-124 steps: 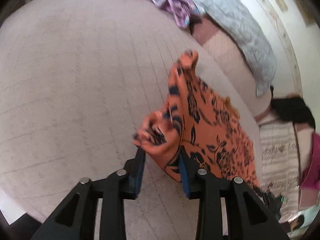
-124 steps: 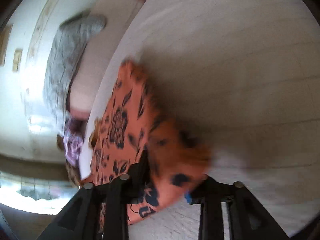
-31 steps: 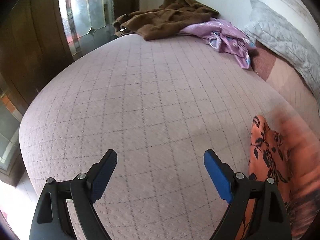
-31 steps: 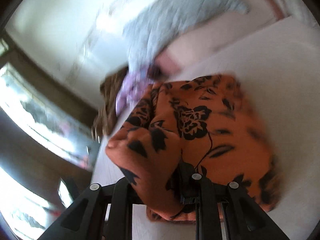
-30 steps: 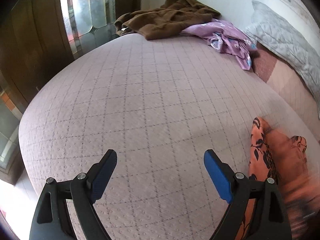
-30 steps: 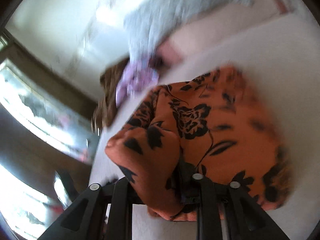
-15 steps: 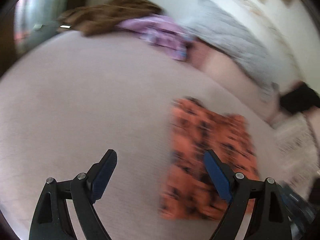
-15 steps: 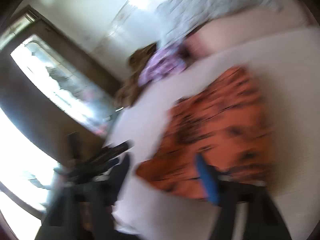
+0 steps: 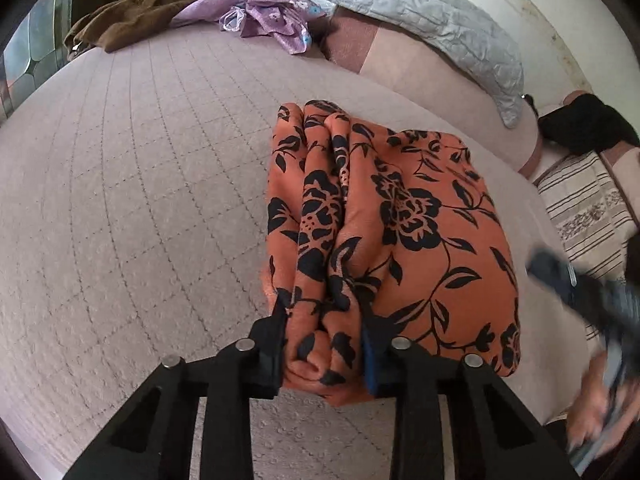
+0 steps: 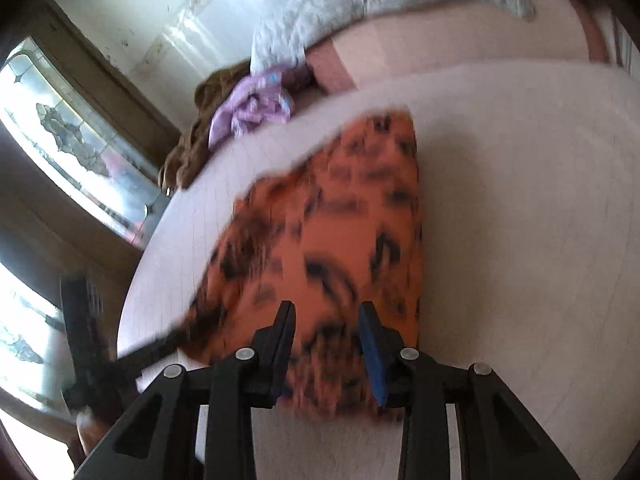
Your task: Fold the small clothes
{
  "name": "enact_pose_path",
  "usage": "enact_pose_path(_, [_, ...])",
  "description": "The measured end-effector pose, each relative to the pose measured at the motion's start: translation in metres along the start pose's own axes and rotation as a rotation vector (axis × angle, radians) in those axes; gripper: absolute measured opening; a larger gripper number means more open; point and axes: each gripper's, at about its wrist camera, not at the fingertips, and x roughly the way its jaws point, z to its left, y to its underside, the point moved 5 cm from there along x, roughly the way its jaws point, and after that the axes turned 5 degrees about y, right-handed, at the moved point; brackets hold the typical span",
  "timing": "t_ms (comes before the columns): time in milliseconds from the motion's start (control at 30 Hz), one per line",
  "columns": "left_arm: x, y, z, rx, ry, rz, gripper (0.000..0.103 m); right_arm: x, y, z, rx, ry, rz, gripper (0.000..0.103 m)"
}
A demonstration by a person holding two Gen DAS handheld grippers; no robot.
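Observation:
An orange garment with a black flower print [image 9: 400,232] lies folded into a thick rectangle on the pink quilted bed [image 9: 120,200]. My left gripper [image 9: 324,336] is shut on the garment's near left folded edge, with layers bunched between the fingers. In the blurred right wrist view the same garment [image 10: 332,240] lies under my right gripper [image 10: 326,328], whose fingers stand partly apart over its near edge; whether they pinch cloth cannot be told. The right gripper also shows blurred at the right of the left wrist view [image 9: 592,304].
A brown garment [image 9: 152,8] and a purple garment [image 9: 268,12] lie at the bed's far end. A grey quilted pillow [image 9: 420,12] and a pink pillow [image 9: 420,68] line the wall. A black cloth [image 9: 588,124] and a striped cloth [image 9: 584,204] lie at right.
My left gripper was open over bare bed; it has swung right and shut on the garment's edge. My right gripper let go of the bunched garment, which now lies folded flat.

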Motion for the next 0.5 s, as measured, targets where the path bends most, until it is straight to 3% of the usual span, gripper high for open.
enact_pose_path(167, [-0.009, 0.001, -0.005, 0.063, 0.022, -0.025, 0.026, 0.039, -0.056, -0.006, 0.067, 0.051, 0.002, 0.035])
enact_pose_path(233, [-0.007, 0.001, -0.005, 0.084, 0.024, -0.024, 0.026, 0.073, -0.064, -0.014, 0.121, 0.077, 0.051, 0.035])
enact_pose_path(300, [-0.003, 0.000, -0.004, 0.090, 0.012, -0.013, 0.027, 0.113, -0.058, -0.026, 0.150, 0.110, 0.161, 0.036])
enact_pose_path(433, [0.002, 0.000, -0.005, 0.087, -0.004, -0.001, 0.030, 0.108, -0.076, -0.010, 0.136, 0.137, 0.149, 0.037])
enact_pose_path(500, [0.004, 0.001, -0.006, 0.087, -0.011, 0.000, 0.031, 0.102, -0.086, 0.008, 0.130, 0.068, 0.121, 0.037])
